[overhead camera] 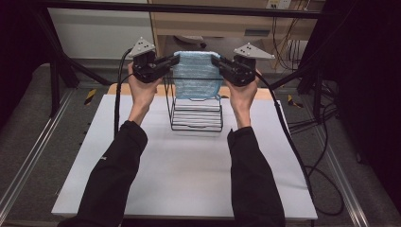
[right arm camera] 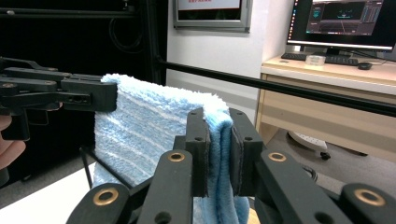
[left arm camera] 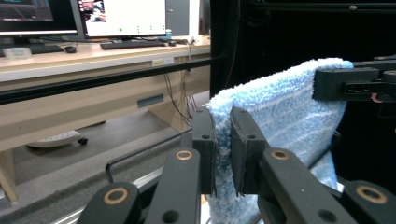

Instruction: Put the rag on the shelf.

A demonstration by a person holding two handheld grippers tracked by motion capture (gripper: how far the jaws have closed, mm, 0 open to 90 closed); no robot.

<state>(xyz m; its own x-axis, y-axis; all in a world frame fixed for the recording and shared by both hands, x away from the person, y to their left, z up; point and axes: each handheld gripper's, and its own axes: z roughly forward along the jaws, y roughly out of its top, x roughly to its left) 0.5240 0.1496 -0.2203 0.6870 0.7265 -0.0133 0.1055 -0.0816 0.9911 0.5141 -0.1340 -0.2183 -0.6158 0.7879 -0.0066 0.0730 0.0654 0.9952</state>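
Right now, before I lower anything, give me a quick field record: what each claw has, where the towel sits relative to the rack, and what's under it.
left claw: shut on the blue towel, pinching its left top edge
right claw: shut on the blue towel, pinching its right top edge
towel state: folded double, stretched between the two claws, lower edge hanging free
wire rack: black, stands at the far middle of the white table
towel versus rack: held above the rack; contact with the top wire cannot be told
hands: both raised, forearms in black sleeves
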